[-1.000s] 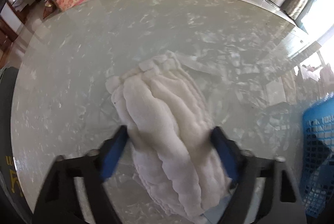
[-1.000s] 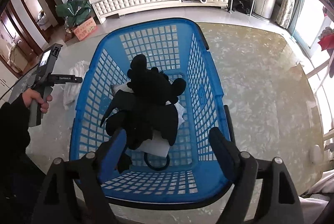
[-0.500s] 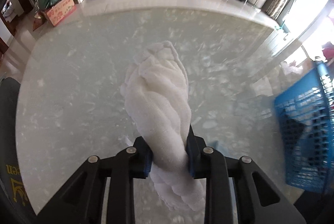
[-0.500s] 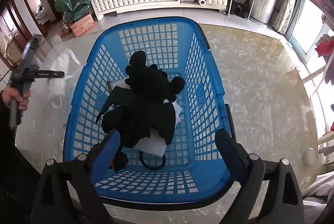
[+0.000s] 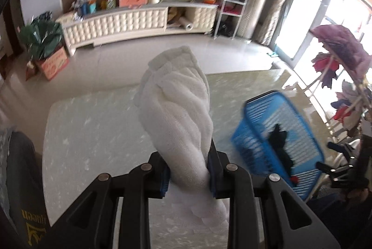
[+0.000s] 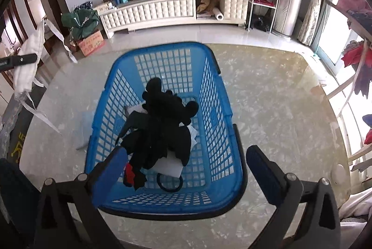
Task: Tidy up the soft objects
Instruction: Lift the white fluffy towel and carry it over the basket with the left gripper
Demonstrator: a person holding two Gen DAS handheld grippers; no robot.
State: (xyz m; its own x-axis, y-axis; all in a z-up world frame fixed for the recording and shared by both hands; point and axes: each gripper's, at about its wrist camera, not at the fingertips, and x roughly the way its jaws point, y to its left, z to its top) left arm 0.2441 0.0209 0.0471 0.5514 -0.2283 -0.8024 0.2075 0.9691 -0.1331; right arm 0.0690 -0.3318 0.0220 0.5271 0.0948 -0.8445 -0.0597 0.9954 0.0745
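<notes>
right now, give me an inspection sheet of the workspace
surface: pale marbled tabletop, glossy
job's things: white towel lifted clear of the table; blue basket on the table holds a black plush toy, white pieces and a black ring
clutter: nothing seen on the bare tabletop
grippers: left tongs shut on the white towel; right tongs open over the basket, nothing between them, jaws just opened wider
cables: nothing seen
surroundings: white cabinet, cardboard box, clothes rack
</notes>
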